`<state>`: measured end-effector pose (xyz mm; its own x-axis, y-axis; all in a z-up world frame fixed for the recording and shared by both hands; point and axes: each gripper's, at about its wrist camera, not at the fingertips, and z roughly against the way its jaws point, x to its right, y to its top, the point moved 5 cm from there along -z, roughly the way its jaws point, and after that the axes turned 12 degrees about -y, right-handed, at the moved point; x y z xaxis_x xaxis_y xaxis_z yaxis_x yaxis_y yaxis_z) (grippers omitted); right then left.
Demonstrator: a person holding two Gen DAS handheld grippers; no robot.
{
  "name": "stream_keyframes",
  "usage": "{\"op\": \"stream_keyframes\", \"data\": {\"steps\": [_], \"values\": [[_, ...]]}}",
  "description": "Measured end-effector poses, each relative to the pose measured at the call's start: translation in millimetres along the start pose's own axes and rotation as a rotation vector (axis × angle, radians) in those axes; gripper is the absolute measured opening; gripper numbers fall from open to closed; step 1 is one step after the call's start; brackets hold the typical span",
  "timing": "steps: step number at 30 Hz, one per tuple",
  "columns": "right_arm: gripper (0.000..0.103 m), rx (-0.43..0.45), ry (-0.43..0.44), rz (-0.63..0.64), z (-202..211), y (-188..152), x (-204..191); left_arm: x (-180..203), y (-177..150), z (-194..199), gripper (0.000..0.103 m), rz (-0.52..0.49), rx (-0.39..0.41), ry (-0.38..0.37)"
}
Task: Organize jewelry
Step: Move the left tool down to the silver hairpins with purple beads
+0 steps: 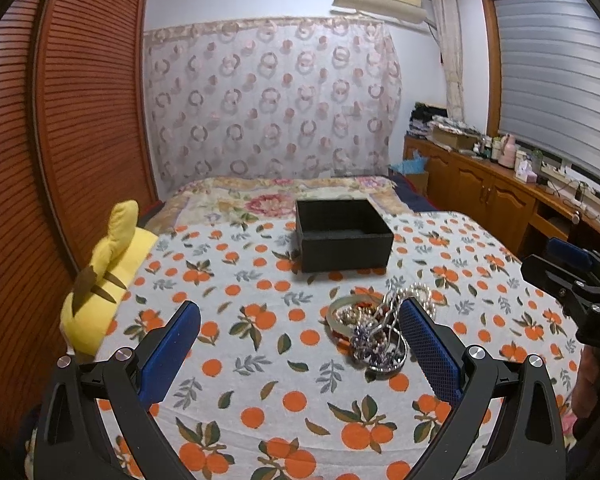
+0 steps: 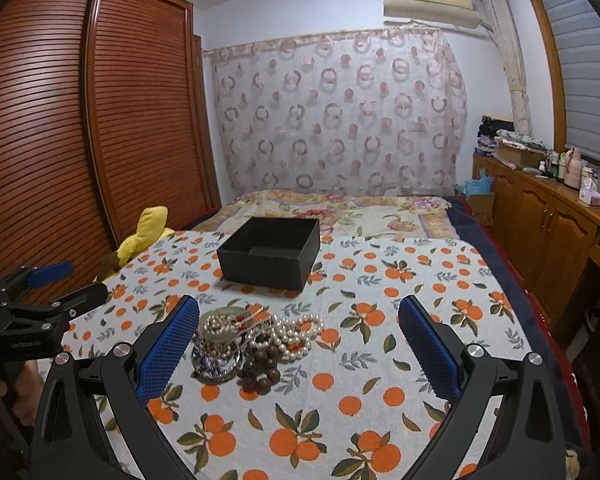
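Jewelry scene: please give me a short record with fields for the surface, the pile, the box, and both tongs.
surface: bed cover with an orange-fruit print
jewelry pile: pearl strands, brown wooden beads, a pale bangle and silver pieces, tangled together
box: black, open, looks empty, beyond the pile
left tongs: open, holding nothing, pile by the right finger
right tongs: open, holding nothing, pile by the left finger
other: yellow plush at the left edge of the bed

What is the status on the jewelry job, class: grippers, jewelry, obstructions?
Left gripper open, empty. Right gripper open, empty. Jewelry pile untouched on orange-print blanket, short of the open black box. Nothing between pile and box.
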<state>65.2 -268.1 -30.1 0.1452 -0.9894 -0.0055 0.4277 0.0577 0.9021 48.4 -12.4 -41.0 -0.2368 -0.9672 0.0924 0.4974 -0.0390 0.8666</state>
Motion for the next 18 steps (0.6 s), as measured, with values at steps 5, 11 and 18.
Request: {"op": "stream_keyframes", "data": {"steps": [5, 11, 18], "values": [[0.094, -0.039, 0.013, 0.029, -12.6, -15.3, 2.2, 2.1, -11.5, -17.9, 0.096, -0.008, -0.06, -0.047], [0.09, -0.078, 0.015, 0.048, -25.2, -30.5, 6.6, 7.6, -24.5, -38.3, 0.096, 0.001, -0.125, -0.124], [0.083, -0.132, 0.038, 0.086, -41.5, -46.6, 2.8, 13.2, -39.2, -68.5, 0.08, 0.019, -0.212, -0.192]]}}
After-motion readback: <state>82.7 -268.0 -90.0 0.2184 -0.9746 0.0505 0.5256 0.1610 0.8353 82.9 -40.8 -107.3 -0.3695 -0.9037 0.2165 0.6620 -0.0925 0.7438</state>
